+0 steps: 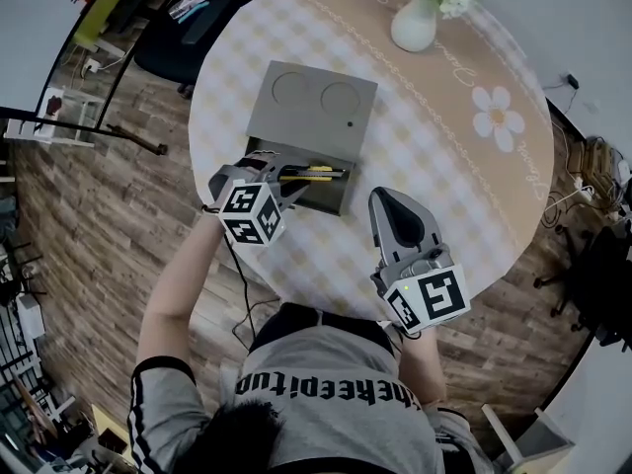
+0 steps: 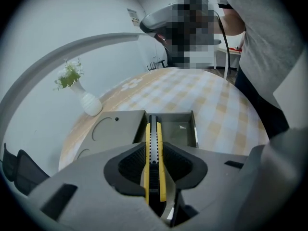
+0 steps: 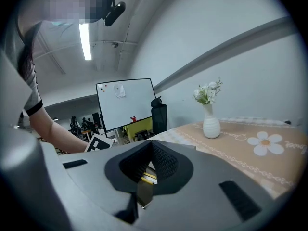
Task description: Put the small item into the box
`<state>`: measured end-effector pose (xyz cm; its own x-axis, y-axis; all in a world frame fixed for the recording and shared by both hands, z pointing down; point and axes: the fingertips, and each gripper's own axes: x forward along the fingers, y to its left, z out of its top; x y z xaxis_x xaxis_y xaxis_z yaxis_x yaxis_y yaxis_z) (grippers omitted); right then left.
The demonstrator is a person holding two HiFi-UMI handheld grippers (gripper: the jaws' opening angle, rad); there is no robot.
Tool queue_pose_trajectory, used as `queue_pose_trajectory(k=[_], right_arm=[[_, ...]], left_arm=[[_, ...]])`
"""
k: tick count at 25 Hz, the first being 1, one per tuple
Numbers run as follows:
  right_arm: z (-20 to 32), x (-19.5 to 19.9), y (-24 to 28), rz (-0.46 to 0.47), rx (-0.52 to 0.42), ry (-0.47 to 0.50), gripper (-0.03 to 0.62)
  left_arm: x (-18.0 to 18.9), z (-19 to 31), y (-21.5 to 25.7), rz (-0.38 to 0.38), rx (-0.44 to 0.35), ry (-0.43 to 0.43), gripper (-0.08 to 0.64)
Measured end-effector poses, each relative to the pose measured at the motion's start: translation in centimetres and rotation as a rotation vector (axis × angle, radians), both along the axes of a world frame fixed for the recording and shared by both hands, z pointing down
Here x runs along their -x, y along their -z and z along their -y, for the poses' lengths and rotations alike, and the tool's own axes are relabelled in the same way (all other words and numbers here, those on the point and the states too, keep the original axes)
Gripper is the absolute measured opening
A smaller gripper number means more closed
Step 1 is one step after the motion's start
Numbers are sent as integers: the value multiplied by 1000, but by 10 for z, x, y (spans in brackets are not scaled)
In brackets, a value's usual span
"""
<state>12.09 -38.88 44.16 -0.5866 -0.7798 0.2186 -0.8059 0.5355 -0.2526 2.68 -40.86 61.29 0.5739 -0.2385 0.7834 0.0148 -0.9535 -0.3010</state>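
While the left gripper [image 2: 154, 153] is clenched on the yellow utility knife [image 2: 154, 136], with one pad against each flank, the knife projects from the jaws over the open compartment [image 2: 179, 131] on the 6 o'clock side of the grey box [image 1: 311, 102]. Whether the knife touches the compartment floor cannot be determined. The right gripper [image 1: 391, 203] has its jaws closed with nothing between them and sits over the checked table [image 1: 464, 181] at 4 o'clock from the box, apart from it, and a white vase [image 1: 414, 23] stands at 1 o'clock.
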Motion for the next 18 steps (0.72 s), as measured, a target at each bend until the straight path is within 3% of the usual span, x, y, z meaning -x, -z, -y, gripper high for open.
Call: queue_pose_trajectory(k=[18], right_arm=[[2, -9, -12, -16, 26, -17, 6]], left_arm=[[-3, -3, -43, 94, 142, -59, 120]])
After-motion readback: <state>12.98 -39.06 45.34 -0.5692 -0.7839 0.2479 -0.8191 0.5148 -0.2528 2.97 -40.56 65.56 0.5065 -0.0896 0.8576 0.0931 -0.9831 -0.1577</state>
